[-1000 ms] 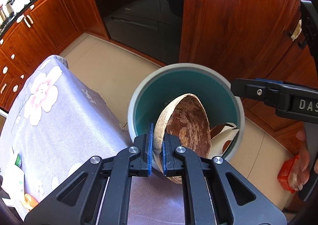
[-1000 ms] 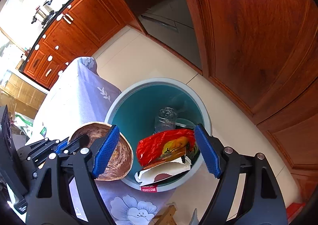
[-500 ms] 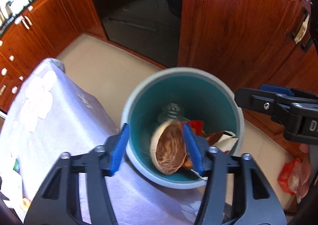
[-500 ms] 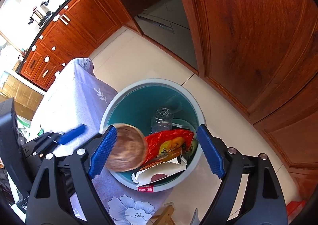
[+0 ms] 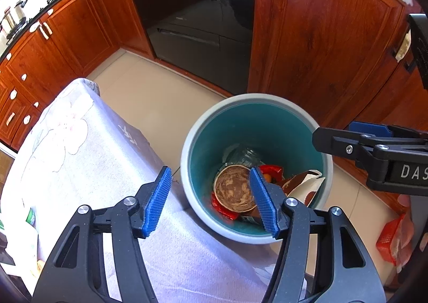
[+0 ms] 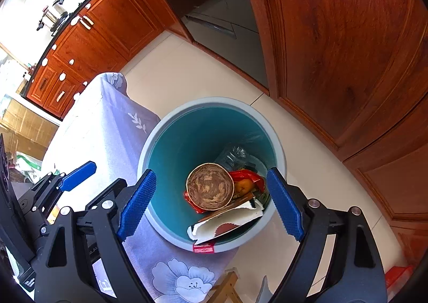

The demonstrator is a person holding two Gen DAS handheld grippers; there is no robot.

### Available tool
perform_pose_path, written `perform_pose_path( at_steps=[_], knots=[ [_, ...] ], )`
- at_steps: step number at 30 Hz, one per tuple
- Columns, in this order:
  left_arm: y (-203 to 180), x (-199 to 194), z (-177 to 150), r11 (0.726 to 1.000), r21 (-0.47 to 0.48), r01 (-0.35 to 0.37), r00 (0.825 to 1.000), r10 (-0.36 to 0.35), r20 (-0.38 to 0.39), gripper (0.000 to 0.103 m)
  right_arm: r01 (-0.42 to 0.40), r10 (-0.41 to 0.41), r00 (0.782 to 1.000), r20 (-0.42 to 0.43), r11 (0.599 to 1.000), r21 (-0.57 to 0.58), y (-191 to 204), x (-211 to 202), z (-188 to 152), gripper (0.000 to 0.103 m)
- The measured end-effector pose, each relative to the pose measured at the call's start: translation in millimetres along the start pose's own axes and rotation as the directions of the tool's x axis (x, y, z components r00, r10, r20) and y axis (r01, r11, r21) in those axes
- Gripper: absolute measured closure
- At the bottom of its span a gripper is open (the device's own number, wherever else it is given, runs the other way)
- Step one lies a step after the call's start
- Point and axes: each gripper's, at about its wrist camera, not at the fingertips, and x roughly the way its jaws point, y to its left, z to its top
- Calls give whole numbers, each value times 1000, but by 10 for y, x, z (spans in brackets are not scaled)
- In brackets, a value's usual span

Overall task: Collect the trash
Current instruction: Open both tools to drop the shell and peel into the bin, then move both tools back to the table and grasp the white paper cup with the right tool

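- Left wrist view: my left gripper (image 5: 210,200) is spread wide with nothing between its two blue pads, hanging over the near right edge of the one table (image 5: 80,158) in its purple floral cloth.
- One bin (image 5: 187,169), grey outside and teal inside, stands on the floor just beside that table edge.
- Inside the bin I count one brown-smeared paper bowl (image 5: 234,189) lying face up on one red wrapper (image 5: 270,169), one clear bottle (image 5: 244,154) behind it, and one torn white paper piece (image 5: 307,185) against the right wall.
- Right wrist view: my right gripper (image 6: 211,205) is also spread wide and empty, above the same bin (image 6: 144,150), with the paper bowl (image 6: 210,186) resting inside.
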Motion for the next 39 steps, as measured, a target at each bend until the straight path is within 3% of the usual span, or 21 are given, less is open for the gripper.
perform_pose_path(
  at_steps=[8, 16, 27, 36, 39],
  knots=[
    [155, -199, -74, 999, -41, 1, 999, 0, 36, 31, 5, -5, 1000, -5, 1000, -25, 189, -66, -55, 18],
    [558, -486, -332, 993, -116, -31, 998, 38, 59, 29, -16, 16, 1000, 4, 997, -81, 599, -142, -167, 18],
    [1358, -890, -885, 962, -261, -74, 993, 96, 73, 28, -52, 52, 999, -5, 977, -208, 1477, -193, -430, 18],
    [2071, -1223, -1497, 922, -368, -122, 984, 160, 75, 28, -93, 79, 995, -54, 936, -339, 2354, -72, -699, 18],
    [2275, -1313, -1705, 902, -408, -140, 980, 185, 75, 21, -117, 94, 993, -78, 914, -388, 2691, 6, -805, 18]
  ],
)
